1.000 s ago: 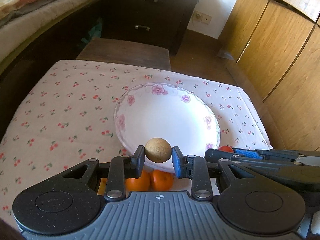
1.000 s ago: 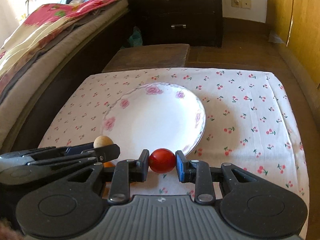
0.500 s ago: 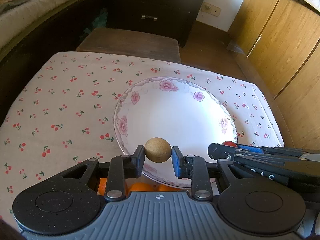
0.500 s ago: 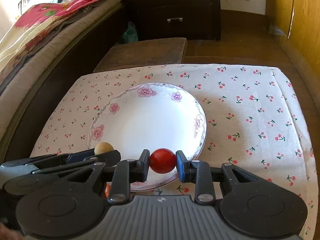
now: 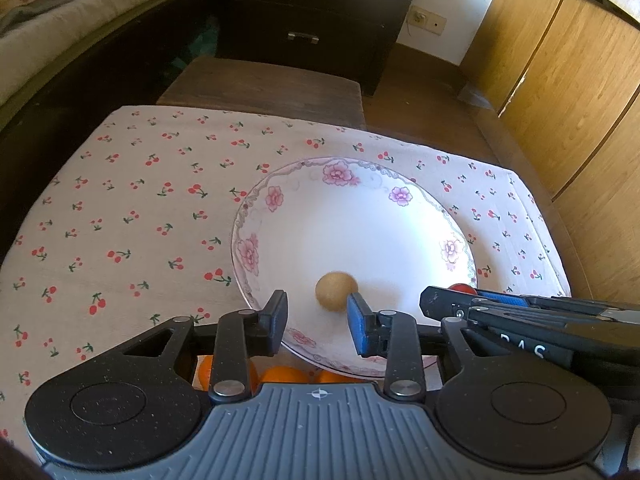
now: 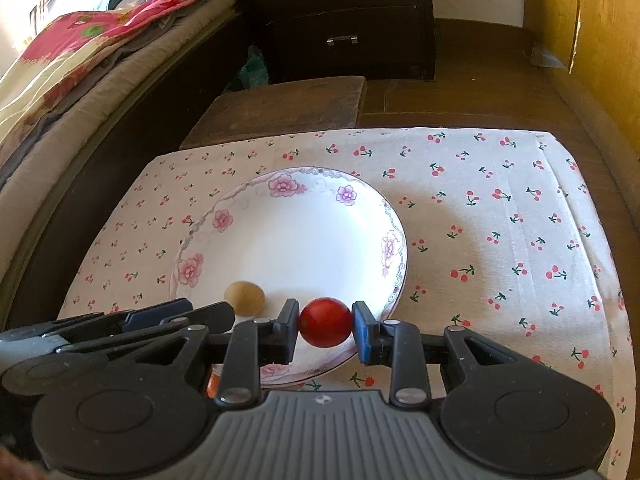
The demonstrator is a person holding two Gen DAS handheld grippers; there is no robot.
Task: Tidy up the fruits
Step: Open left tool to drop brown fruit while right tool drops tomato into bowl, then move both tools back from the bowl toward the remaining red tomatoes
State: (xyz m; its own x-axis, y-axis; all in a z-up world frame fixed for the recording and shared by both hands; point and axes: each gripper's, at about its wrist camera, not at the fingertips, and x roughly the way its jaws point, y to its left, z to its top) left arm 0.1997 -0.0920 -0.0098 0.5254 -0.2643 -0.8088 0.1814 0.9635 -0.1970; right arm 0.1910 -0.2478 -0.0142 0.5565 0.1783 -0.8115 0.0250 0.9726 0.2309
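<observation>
A white plate (image 5: 256, 220) with a pink and purple flower rim is set on the counter (image 5: 120, 208), which is covered by a cherry-print cloth. The plate serves as landmark.

The left gripper (image 5: 318, 314) is held over the near rim of the plate. Its jaws are opening, and a gap is seen on each side of the tan round fruit (image 5: 336, 291), which is no longer pressed by the pads; the fruit appears slightly blurred, just inside the plate's near edge. In the right wrist view the same tan round fruit (image 6: 245, 298) is seen on the near left part of the plate (image 6: 304, 240).

The right gripper (image 6: 325, 328) is held over the near right rim of the plate. Its jaws are closed narrowly on a red round fruit (image 6: 325, 322), which is clamped between the two pads above the rim.

Oranges (image 5: 282, 374) are partly seen on the counter just in front of the plate's near rim, mostly hidden behind the left gripper's body.

Beyond the plate's far side, a dark wooden stool (image 6: 288, 106) is seen, and a dark chest of drawers (image 6: 340, 20) behind it.
</observation>
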